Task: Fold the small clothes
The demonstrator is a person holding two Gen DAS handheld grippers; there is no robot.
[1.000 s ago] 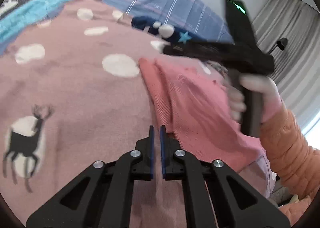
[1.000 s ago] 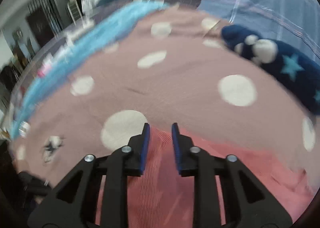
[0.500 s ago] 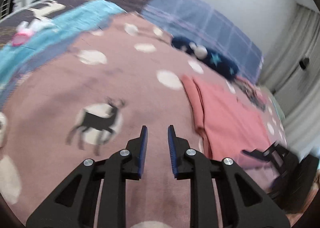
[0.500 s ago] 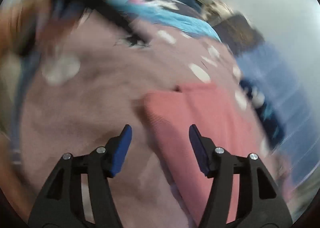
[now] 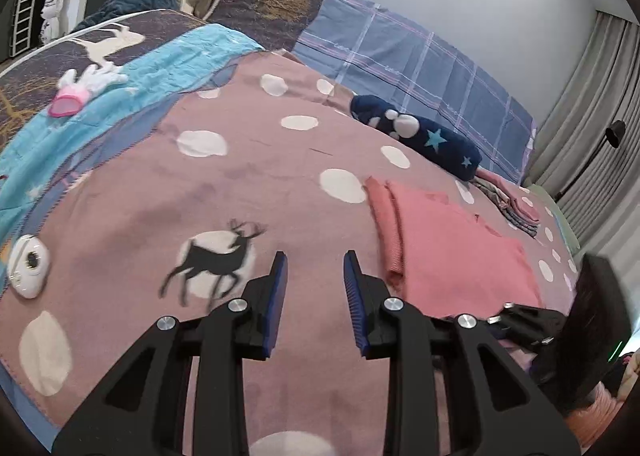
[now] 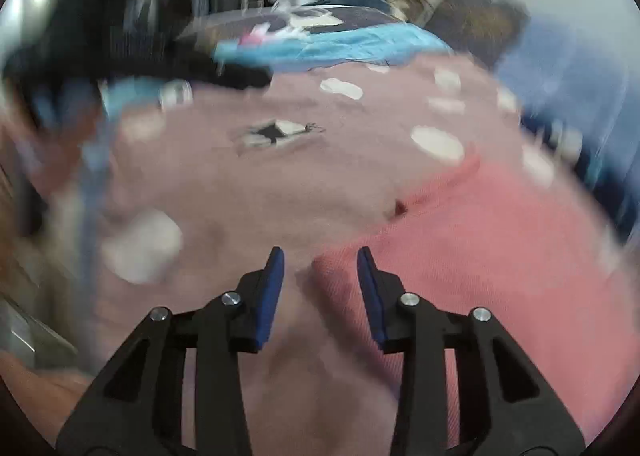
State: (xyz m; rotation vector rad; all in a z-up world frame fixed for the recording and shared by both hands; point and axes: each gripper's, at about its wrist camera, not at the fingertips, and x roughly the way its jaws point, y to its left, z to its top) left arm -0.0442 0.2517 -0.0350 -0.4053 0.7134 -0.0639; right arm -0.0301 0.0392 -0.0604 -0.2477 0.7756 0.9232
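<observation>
The right hand-held gripper [image 6: 320,268] is the nearer one: its jaws are closing part-way apart around the near corner of the pink knit garment [image 6: 500,256], pads not yet pressing it. That garment lies half folded on the mauve deer-print blanket [image 5: 200,192], long axis running away toward the navy star-print piece [image 5: 436,140] beyond it. The left hand-held gripper [image 5: 315,284], empty and opening, hovers over bare blanket left of the garment's folded edge, beside the deer
</observation>
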